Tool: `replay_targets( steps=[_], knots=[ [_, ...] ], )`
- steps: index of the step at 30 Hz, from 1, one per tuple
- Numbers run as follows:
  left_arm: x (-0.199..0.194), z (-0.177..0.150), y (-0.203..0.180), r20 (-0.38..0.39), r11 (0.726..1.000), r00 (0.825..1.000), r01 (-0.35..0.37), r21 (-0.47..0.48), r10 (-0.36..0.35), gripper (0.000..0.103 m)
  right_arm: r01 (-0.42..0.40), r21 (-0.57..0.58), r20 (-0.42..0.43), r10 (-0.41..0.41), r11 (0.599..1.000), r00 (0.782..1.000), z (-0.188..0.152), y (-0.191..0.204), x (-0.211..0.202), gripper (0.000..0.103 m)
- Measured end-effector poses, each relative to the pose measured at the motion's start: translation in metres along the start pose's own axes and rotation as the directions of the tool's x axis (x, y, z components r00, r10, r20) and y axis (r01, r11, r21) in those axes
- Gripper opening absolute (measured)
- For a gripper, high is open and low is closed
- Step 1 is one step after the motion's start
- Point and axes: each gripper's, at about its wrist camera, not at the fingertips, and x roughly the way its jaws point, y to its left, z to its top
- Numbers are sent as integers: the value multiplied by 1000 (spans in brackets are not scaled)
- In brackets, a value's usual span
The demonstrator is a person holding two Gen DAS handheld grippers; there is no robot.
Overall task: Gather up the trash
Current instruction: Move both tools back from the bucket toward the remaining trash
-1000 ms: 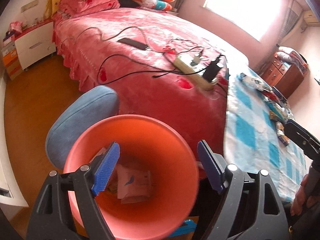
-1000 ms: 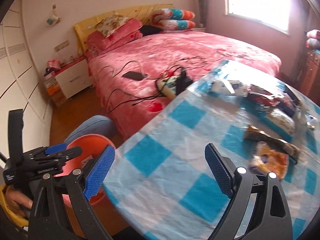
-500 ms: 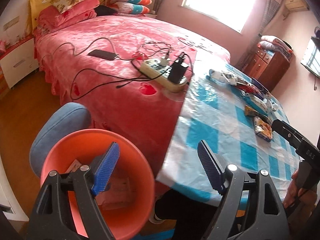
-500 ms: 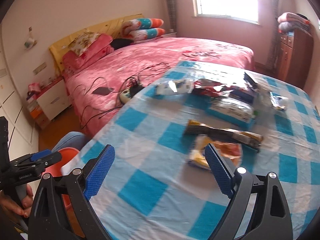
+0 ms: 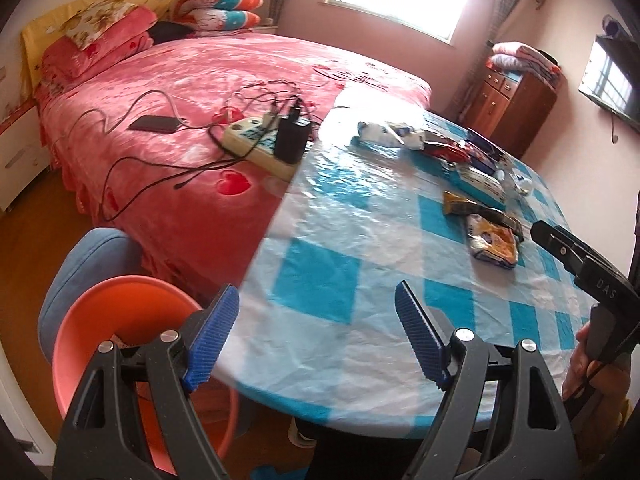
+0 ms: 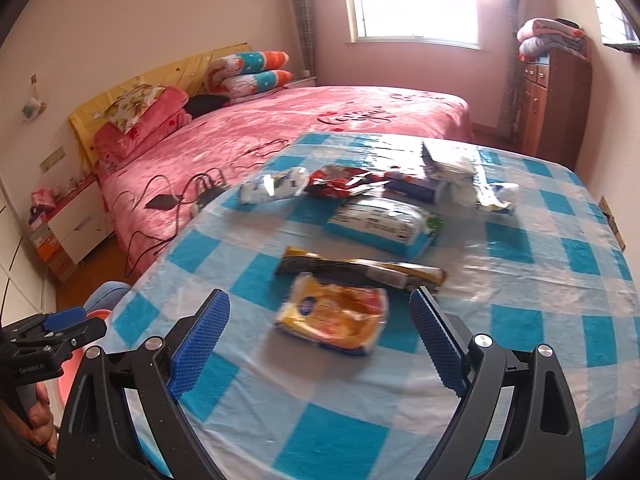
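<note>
Several snack wrappers lie on a blue-and-white checked table (image 6: 520, 320). A yellow-orange wrapper (image 6: 336, 316) is nearest, just ahead of my open, empty right gripper (image 6: 320, 344). A long black-and-yellow wrapper (image 6: 360, 270) lies behind it. A blue-white packet (image 6: 380, 224), a red wrapper (image 6: 340, 184) and white wrappers (image 6: 272, 188) lie farther back. My left gripper (image 5: 316, 336) is open and empty over the table's near edge (image 5: 320, 360). The orange trash bin (image 5: 104, 320) stands on the floor at lower left.
A pink bed (image 5: 200, 92) with a power strip (image 5: 260, 148), cables and a phone (image 5: 154, 123) adjoins the table. A blue stool (image 5: 84, 256) stands behind the bin. A wooden dresser (image 6: 556, 100) is at the far right.
Both grippers swung right, from the bin toward the table. The left now points over the table edge; the right has closed in on the yellow-orange wrapper. Both stayed open.
</note>
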Motion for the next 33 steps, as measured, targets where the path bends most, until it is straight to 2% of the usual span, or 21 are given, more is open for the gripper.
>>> replay_targets(
  steps=[23, 28, 33],
  knots=[
    [20, 9, -64, -25, 993, 999, 22, 116, -19, 81, 91, 91, 21, -94, 992, 995, -3, -71, -4, 91],
    [26, 22, -86, -13, 988, 999, 46, 147, -45, 81, 97, 134, 13, -99, 986, 995, -2, -90, -3, 91],
    [36, 46, -117, 16, 976, 996, 80, 204, -85, 81, 65, 218, 4, -68, 974, 998, 4, -120, -2, 91]
  ],
)
